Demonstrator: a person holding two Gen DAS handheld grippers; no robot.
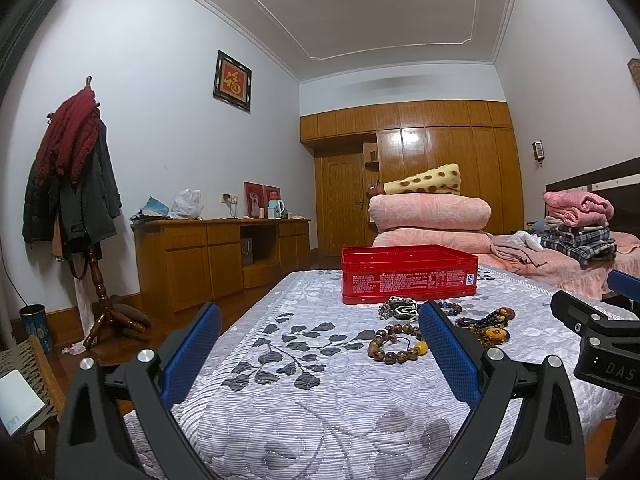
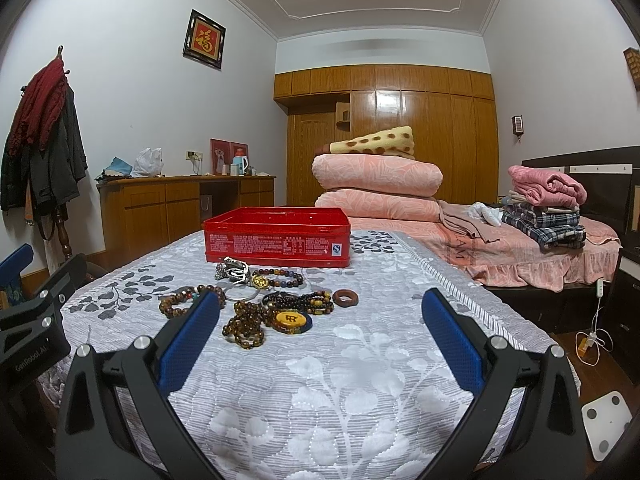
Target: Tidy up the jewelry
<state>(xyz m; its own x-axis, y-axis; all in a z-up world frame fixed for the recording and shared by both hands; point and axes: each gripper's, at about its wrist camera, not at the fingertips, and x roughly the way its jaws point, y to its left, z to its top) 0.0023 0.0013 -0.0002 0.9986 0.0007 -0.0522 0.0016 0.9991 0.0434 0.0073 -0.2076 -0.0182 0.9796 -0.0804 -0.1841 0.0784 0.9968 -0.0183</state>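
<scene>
An open red tin box (image 1: pixel 410 276) (image 2: pixel 276 238) stands on the grey leaf-patterned bedspread (image 1: pixel 288 392) (image 2: pixel 360 380). In front of it lies a pile of jewelry: a brown bead bracelet (image 1: pixel 394 346) (image 2: pixel 176 304), a dark bead string with a round yellow pendant (image 2: pixel 294 320) (image 1: pixel 496 334), a brown ring (image 2: pixel 345 297), a silver bangle (image 2: pixel 240 294) and several other bead bracelets (image 2: pixel 280 276). My left gripper (image 1: pixel 320 326) is open and empty, low over the bedspread, left of the pile. My right gripper (image 2: pixel 322 312) is open and empty, just short of the pile.
Folded pink quilts (image 2: pixel 376 188) and a spotted blanket lie on the bed behind the box. Folded clothes (image 2: pixel 544 204) lie at the right. A wooden desk (image 1: pixel 216 256) and a coat rack (image 1: pixel 72 184) stand by the left wall. A white scale (image 2: pixel 608 420) is on the floor.
</scene>
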